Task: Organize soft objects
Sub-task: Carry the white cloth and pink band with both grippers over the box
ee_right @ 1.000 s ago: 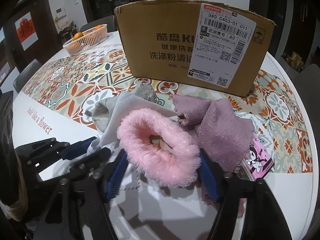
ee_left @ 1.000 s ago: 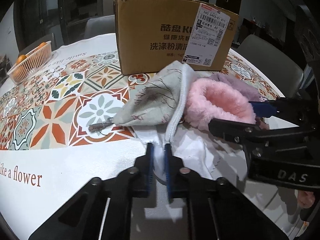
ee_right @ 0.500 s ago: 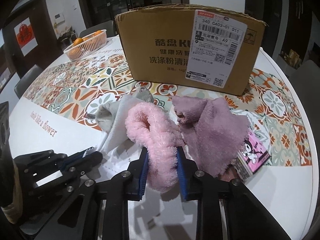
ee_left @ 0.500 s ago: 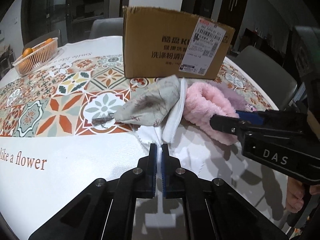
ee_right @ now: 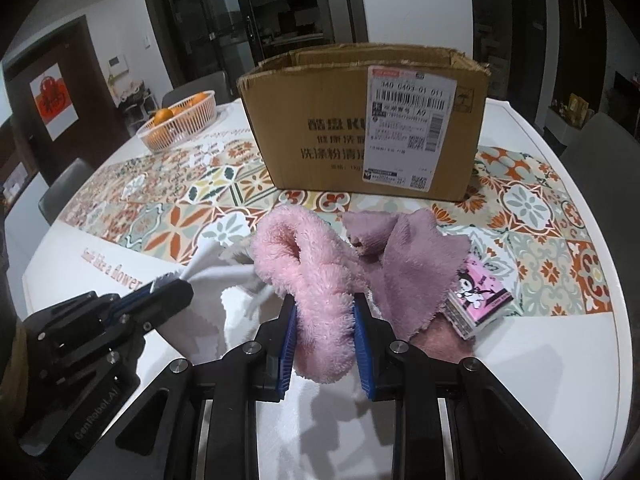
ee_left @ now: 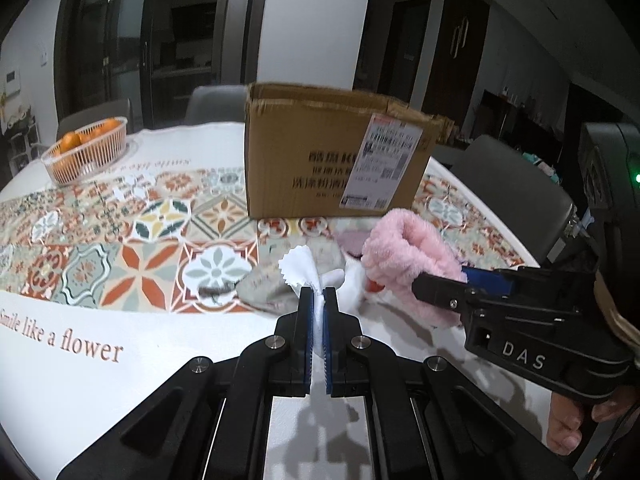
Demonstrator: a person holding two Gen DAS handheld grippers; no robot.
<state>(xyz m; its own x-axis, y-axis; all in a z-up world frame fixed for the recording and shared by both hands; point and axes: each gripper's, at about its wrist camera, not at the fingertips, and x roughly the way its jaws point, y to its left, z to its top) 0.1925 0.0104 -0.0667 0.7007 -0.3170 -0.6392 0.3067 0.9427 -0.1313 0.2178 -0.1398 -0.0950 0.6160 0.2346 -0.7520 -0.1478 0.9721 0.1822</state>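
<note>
Pink fleece cloth (ee_right: 316,280), thick and fluffy, sat clamped between the blue pads of the right gripper (ee_right: 324,316), its folded bulk standing up in a loop beyond the fingertips and a ragged end hanging below them. In the left wrist view the same pink cloth (ee_left: 408,252) was held above the table near the right edge of the frame, with the right gripper (ee_left: 460,280) reaching in from that side. The left gripper (ee_left: 319,300) was closed on a thin white cloth with a pinked, zigzag edge (ee_left: 300,264), a tuft of which stuck up just past its fingertips; seen from the right wrist, the left gripper (ee_right: 160,288) lay low at the left with the white cloth (ee_right: 216,268) trailing from it over the table. A mauve fleece cloth (ee_right: 408,252) lay crumpled just right of the pink one, touching it, and a grey patterned cloth (ee_left: 268,288) lay on the table behind the white one. A small pink pack printed with a cartoon figure (ee_right: 476,300) rested against the mauve cloth's right edge. Behind the pile stood an open cardboard box (ee_right: 368,128) bearing a shipping label, on a tablecloth of patterned tiles (ee_right: 532,248). Farther left, a basket of oranges (ee_right: 180,122) sat well apart from the cloths.
</note>
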